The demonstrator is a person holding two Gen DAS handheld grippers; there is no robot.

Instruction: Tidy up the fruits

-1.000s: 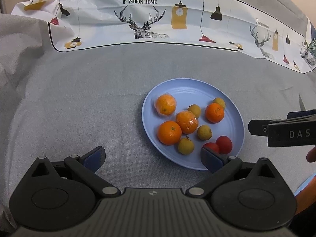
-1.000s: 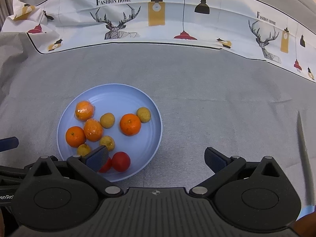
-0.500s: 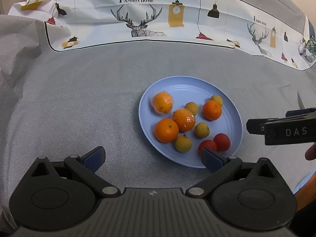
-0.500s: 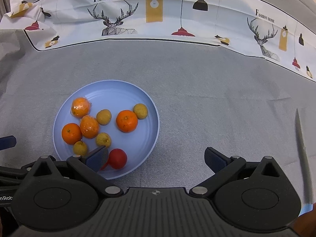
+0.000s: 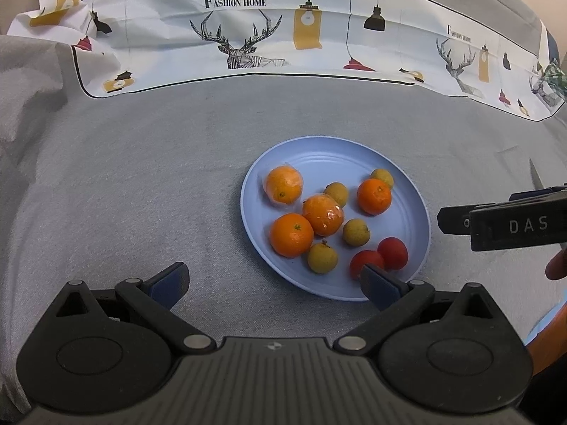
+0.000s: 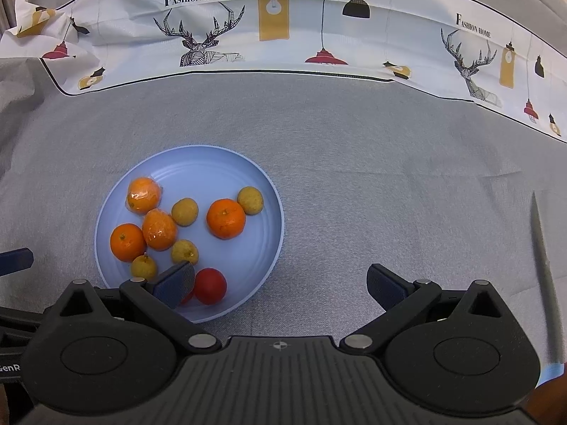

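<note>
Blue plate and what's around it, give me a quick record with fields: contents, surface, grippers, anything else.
container: blue plate
oranges: four, two in clear wrap
small yellow-brown fruits: four, e.g.
red fruits: two, near edge
surface: grey cloth
backdrop: printed sheet, deer and lamps
left gripper: open, empty
right gripper: open, empty
other: knife, right of plate

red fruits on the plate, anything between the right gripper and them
Nothing visible. The right gripper is open and empty, and its left finger already overlaps one of the two red fruits at the near edge of the blue plate. The other fruit lies farther back.
</note>
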